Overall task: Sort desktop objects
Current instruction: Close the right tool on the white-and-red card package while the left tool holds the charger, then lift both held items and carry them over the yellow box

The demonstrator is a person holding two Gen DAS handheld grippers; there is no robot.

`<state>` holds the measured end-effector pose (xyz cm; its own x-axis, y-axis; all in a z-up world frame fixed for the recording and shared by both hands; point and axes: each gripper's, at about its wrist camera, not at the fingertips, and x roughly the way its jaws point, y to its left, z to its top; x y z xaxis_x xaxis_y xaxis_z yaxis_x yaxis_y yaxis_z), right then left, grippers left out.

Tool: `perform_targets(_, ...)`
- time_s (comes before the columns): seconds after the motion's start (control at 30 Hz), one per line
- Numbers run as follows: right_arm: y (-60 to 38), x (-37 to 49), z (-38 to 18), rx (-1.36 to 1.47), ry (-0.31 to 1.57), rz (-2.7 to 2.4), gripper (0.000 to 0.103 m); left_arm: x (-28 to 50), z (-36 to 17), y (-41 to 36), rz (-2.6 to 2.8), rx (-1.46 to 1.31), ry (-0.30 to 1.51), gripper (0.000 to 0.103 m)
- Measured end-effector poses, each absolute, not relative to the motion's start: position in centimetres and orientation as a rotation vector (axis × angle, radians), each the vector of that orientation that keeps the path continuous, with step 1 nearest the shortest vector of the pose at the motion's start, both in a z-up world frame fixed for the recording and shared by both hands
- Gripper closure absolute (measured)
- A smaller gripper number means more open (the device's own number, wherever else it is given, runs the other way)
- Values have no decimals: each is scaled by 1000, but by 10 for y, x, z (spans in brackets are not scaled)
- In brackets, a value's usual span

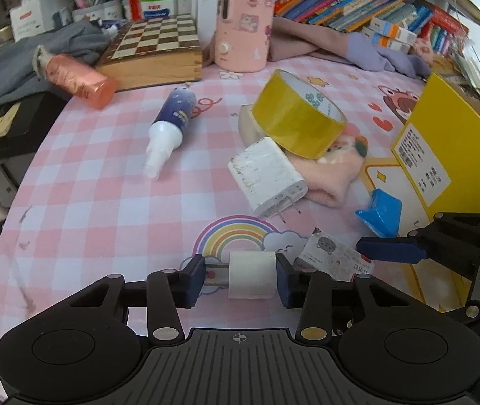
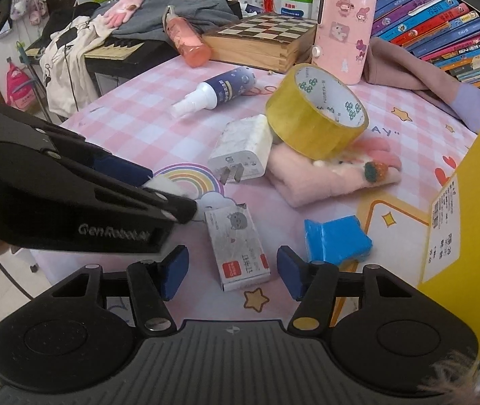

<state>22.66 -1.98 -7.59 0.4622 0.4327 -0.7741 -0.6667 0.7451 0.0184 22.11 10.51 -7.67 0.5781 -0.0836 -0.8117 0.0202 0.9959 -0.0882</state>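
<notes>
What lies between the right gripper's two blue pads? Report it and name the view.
A small white cardboard box with a cat picture and red label lies flat there, touching neither pad of the right gripper; the right wrist view shows it.

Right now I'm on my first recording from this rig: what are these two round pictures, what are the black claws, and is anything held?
A person holds a two-finger gripper in each hand, and each carries a fisheye camera looking along its fingers. One picture comes from the left gripper, the other from the right gripper. On the pink checked tablecloth lie a yellow tape roll, charger plug, spray bottle and pink glove. The left gripper clamps a small white block. The right is open, straddling a cat-print box.
</notes>
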Motion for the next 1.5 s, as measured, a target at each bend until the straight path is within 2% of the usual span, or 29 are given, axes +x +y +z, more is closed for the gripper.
perform_targets(0.37, -15, 238, -75, -320, 863, 710, 52, 189, -46, 123, 94, -227, 863, 61)
perform_targets(0.47, -11, 239, -74, -327, 867, 702, 58, 175, -41, 129, 122, -286, 846, 61)
perform_targets(0.6, -5, 239, -72, -342, 865, 723, 74, 158, -36, 135, 147, -333, 826, 61)
perform_targets(0.63, -3, 238, -72, -347, 864, 723, 74, 155, -34, 136, 151, -334, 820, 61)
perform_targets(0.83, -1, 235, -65, -331, 881, 708, 75, 136, -20, 139, 165, -353, 766, 61)
perform_targets(1.5, -55, 145, 11, -183, 712, 668, 75, 76, 19, 104, -17, -313, 679, 61)
